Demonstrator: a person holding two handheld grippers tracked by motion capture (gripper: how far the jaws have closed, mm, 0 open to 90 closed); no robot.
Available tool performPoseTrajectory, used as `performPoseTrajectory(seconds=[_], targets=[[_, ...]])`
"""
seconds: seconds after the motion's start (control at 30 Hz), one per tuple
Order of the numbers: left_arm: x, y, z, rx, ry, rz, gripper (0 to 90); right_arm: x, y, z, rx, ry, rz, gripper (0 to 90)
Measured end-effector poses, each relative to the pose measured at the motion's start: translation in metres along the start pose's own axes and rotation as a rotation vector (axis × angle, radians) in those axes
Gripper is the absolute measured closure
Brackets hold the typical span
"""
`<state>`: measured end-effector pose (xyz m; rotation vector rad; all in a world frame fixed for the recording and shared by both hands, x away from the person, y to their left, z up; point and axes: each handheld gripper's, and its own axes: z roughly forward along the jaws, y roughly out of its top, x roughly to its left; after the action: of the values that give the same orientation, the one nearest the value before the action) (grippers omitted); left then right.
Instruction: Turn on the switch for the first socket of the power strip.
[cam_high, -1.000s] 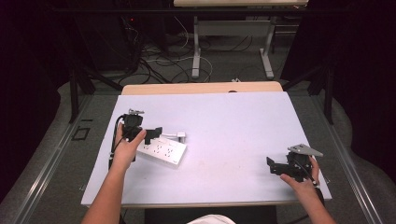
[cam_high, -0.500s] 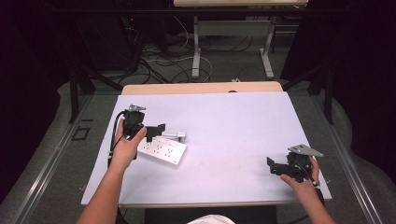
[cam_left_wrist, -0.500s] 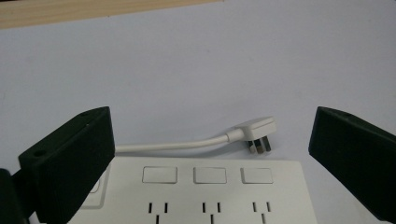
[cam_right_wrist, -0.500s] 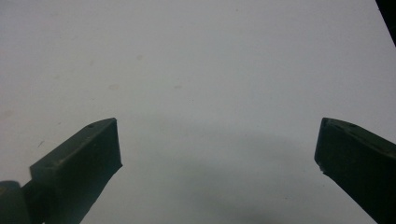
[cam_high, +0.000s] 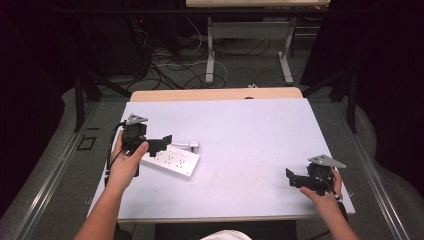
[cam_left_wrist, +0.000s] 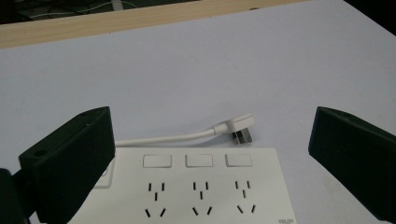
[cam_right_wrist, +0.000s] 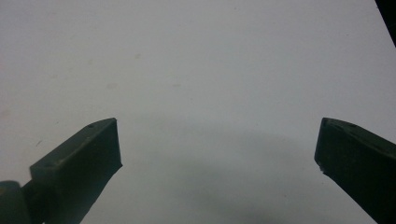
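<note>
Since a second ago the left gripper has lifted a little and drawn toward the table's left edge, hanging over the near-left end of the power strip, jaws wide apart and holding nothing. That white strip lies flat in the left half, its cord curling to a plug just behind it. Over by the near right corner, the right gripper hasn't moved, jaws spread over bare tabletop. Between the two, the whole middle is open room.
</note>
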<state>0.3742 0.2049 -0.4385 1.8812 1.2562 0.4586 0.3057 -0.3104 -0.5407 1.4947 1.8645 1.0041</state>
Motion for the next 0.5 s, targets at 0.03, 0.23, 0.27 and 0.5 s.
performPoseTrajectory(seconds=[0.03,0.23,0.27,0.5], targets=[[0.001,-0.002,-0.003,0.003,0.0,0.001,0.3,0.0,0.0,0.0,-0.001,0.0,0.001,0.0],[0.008,-0.016,-0.015,-0.018,0.001,-0.033,0.6,0.0,0.0,0.0,0.002,0.005,-0.004,0.0],[0.01,-0.019,-0.016,-0.032,0.007,-0.04,0.7,-0.001,0.0,0.0,0.002,0.004,-0.007,0.0],[0.024,-0.034,-0.025,-0.049,0.025,-0.082,0.9,0.0,0.0,0.0,0.005,0.004,0.001,0.0]])
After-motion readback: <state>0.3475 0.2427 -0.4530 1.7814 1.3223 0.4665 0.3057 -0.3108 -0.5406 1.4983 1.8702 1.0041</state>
